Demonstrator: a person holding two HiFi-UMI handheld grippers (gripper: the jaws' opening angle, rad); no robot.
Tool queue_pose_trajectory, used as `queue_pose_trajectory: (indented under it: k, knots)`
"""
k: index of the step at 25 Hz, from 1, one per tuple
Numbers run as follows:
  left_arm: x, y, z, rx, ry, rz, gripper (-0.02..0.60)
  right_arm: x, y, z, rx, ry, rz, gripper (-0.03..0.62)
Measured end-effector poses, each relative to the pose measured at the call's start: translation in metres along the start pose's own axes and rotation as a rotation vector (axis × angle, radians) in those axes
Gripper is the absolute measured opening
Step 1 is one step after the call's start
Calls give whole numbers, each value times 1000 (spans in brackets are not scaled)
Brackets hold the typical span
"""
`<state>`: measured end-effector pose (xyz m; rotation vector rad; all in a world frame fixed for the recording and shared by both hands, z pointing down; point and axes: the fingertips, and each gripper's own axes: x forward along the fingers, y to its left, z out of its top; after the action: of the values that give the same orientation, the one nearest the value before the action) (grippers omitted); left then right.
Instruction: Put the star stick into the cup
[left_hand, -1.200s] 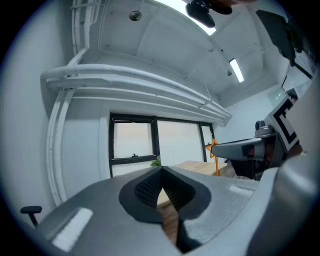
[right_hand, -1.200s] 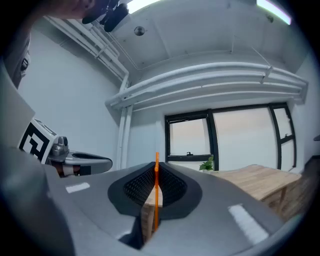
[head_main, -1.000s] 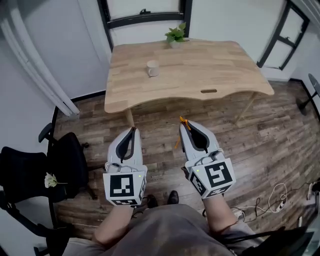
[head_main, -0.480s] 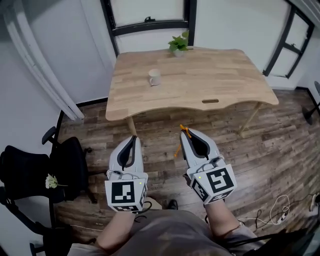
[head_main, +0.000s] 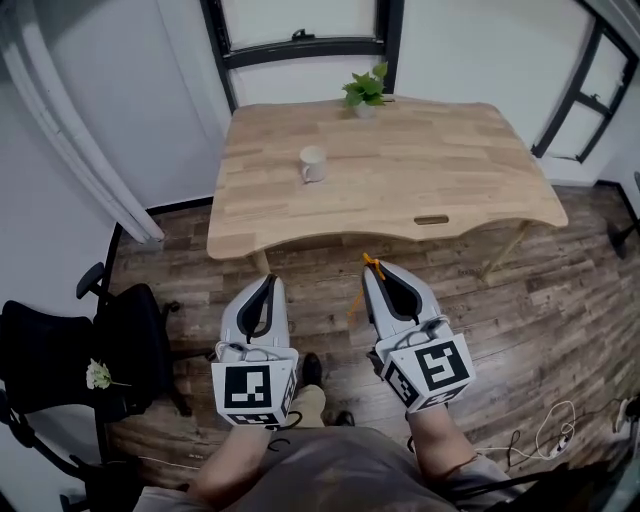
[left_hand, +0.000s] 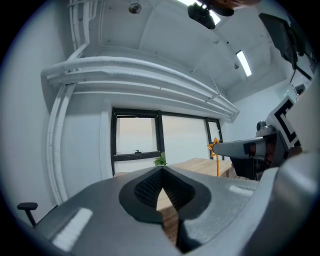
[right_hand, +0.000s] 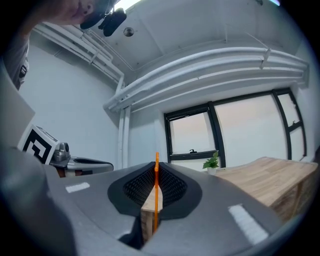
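Fingers of your right gripper clamp star stick just below star, shaft hanging free, likely for drop-in. Left gripper closed, empty. Cup upright on table, well apart.

Count taken from the room. Tables: one table, wooden. On its top, one white cup and one potted plant. Grippers: two, the left gripper and the right gripper. Star sticks: one star stick, orange. Seating: one black chair. Flowers: one white flower, lying on that chair.
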<state>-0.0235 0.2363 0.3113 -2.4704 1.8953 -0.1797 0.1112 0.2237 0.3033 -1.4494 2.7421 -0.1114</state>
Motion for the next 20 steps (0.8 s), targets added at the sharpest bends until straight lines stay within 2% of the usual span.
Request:
queue_pose_trajectory:
  k: [12, 20]
  knots:
    - [126, 87, 13, 5, -29, -48, 0, 142, -37, 10, -23, -3, -51, 44]
    - [180, 121, 15, -2, -42, -79, 0, 200, -54, 15, -46, -2, -83, 44]
